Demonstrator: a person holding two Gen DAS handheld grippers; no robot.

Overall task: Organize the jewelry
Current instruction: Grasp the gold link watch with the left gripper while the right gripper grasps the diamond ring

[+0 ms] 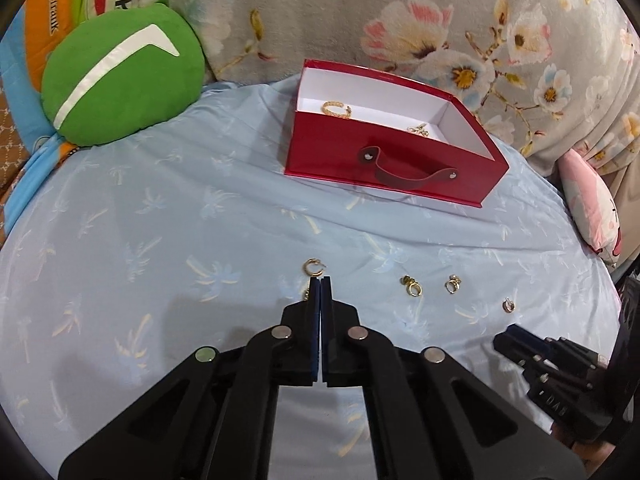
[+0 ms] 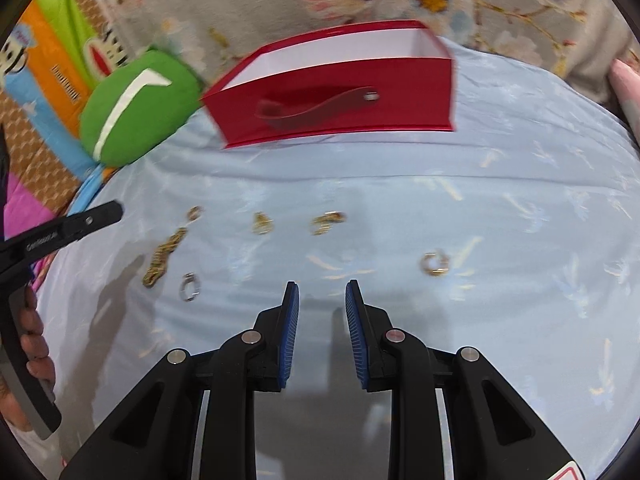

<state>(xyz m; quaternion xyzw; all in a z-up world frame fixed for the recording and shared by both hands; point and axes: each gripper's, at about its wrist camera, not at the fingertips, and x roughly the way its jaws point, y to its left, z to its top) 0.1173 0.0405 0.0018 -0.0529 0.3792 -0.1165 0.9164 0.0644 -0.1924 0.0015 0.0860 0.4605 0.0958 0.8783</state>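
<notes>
Bedsheet (image 2: 480,208) lies bare between right claw (image 2: 322,292) and box (image 2: 340,92)

Setting is a home, most likely a bedroom; the working surface is a soft, rounded bed or mattress covered in a pale blue sheet (image 1: 160,208) printed with faint palm motifs; behind it hangs or lies a grey plush blanket (image 1: 400,12) with large pink and white flowers; a round green cushion (image 1: 120,80) with a white stripe rests at the left edge; a pink printed pillow (image 1: 592,208) sits at the right; bright children's cartoon-printed fabric (image 2: 44,72) in orange, green and blue shows at far left; no work furniture or shop fittings appear.
</notes>
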